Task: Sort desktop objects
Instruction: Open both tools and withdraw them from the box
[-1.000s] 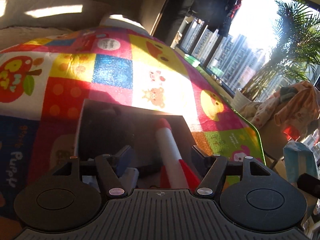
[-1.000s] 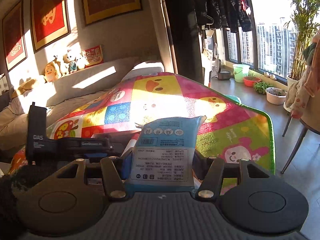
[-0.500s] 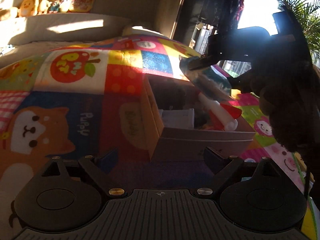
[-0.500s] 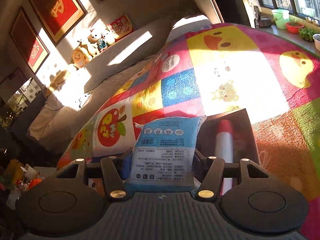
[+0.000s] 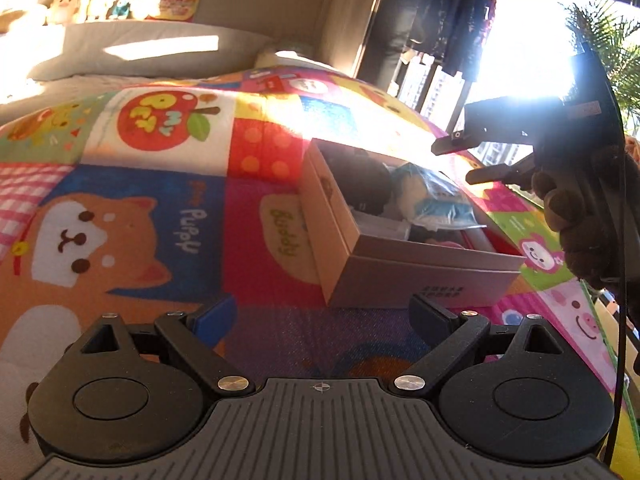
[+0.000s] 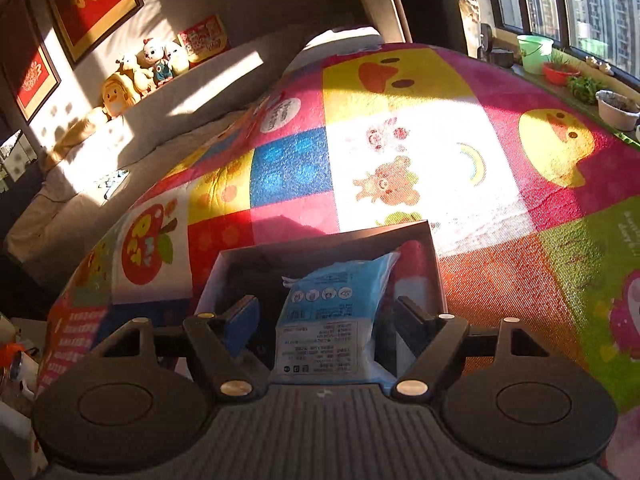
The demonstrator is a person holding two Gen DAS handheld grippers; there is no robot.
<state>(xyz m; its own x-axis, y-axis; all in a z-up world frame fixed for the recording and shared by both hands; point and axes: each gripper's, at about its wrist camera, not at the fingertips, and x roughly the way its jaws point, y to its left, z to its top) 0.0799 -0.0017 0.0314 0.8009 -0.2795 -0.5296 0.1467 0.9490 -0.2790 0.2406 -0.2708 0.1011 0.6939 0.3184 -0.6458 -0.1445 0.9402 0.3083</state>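
Right gripper (image 6: 324, 320) jaws were opening, pads clear of blue packet (image 6: 336, 316) inside box (image 5: 424, 276); best withdrawn straight up. Left gripper (image 5: 320, 316) stood wide, empty

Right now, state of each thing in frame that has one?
Grey cardboard box: lidless, upright on the colourful patchwork mat.
Blue plastic tissue packet: in the box, tilted, no pad touching it.
Red-and-white tube: lying in the box beside the packet.
Left gripper: open, empty, short of the box.
Right gripper: jaws opening, packet between them, released.
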